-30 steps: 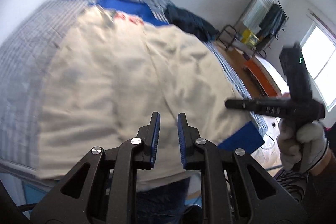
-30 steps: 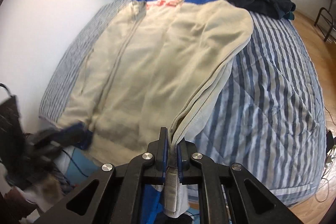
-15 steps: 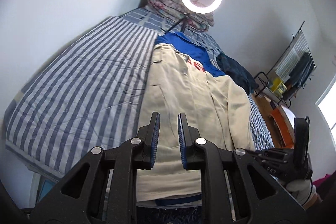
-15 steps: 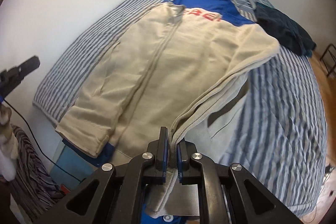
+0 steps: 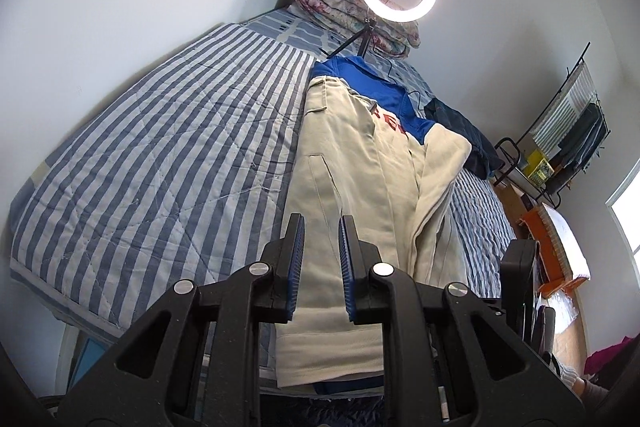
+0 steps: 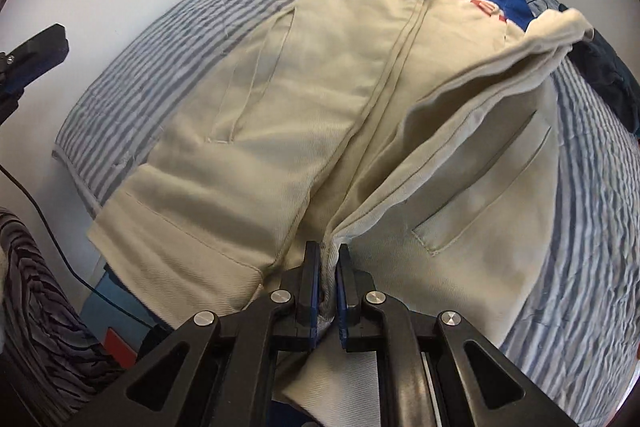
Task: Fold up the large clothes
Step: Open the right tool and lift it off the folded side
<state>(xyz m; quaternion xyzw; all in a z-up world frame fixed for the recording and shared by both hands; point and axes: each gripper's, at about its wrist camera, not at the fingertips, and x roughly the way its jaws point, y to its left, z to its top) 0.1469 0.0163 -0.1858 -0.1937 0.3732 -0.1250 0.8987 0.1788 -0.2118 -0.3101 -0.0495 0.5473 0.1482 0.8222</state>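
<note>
Jacket (image 6: 280,115) in beige with a blue collar lies lengthwise on the striped bed (image 5: 160,155), hem toward me, and my right tongs (image 6: 329,279) are pinched on the ribbed hem corner of its right front panel, which rides up as a raised ridge over the jacket's middle. My left tongs (image 5: 320,267) hang over the near hem with a narrow gap between the pads and nothing in it; they hold no cloth.

I judge the step in hand to be folding that right side inward. To do it well I'd carry the pinched edge across until it lines up with the zip line running down the centre, keeping it low so the panel lays flat and doesn't billow. The far shoulder end looks bunched near the dark garment (image 6: 612,75), so I'd draw the cloth slightly toward me to tension it before letting go. I'd bring the left tongs down onto the near hem as an anchor, so the lower layer doesn't drag along with the fold
</note>
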